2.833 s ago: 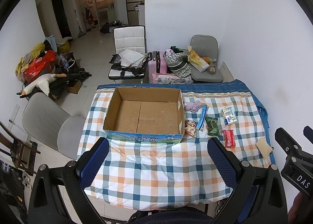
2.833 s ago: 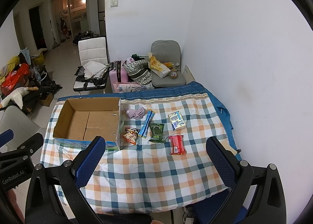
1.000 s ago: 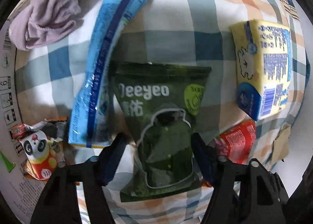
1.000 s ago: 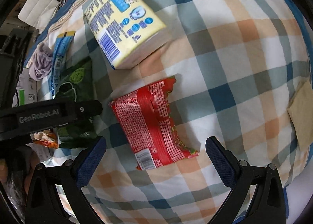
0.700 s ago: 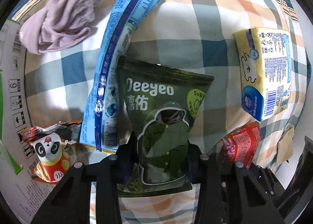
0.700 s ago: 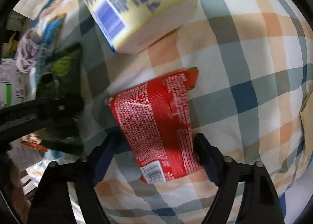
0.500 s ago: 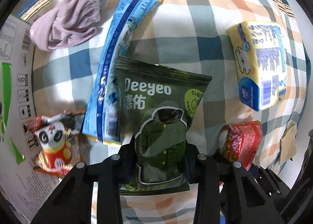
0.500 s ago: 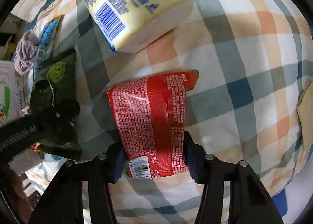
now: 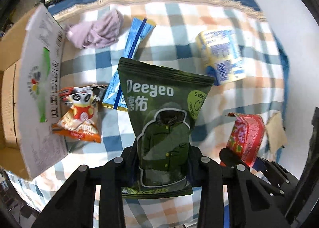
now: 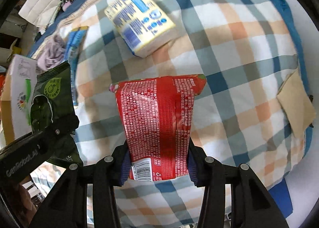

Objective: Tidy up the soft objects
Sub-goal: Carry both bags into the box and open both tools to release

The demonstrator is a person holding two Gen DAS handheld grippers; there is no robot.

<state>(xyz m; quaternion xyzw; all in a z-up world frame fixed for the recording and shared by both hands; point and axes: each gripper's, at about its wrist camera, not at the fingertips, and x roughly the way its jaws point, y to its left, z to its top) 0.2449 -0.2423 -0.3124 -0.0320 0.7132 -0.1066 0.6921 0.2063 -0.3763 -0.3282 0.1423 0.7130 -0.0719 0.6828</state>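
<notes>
Soft packets are the job, and the cardboard box (image 9: 33, 80) on the left of the checked surface (image 10: 239, 52) looks like the place for them, as far as I can judge. Big change: a second ago both my grippers were spread over packets lying flat; now both have closed and lifted.

Left gripper (image 9: 162, 154): jaws pinching the lower part of the green Deeyeo pouch (image 9: 163, 112), which stands up clear of the cloth, just right of the box wall. Right gripper (image 10: 158, 160): jaws pinching the barcode end of the red packet (image 10: 159, 120), also raised. From the left view the red packet shows off to the right, hanging beside the green one, the two apart.

So two items are in hand at once, none in the box yet; task is early, I'd say. Next call is to carry both left over the box rim and let go.

Left on the cloth: yellow tissue pack (image 9: 221, 56), blue sachet (image 9: 131, 48) partly behind the green pouch, purple cloth (image 9: 95, 30) near the box's far corner, panda snack bag (image 9: 79, 116) touching or nearly touching the box wall — blur makes that hard to settle. Tan square (image 10: 295, 102) sits at the right edge.
</notes>
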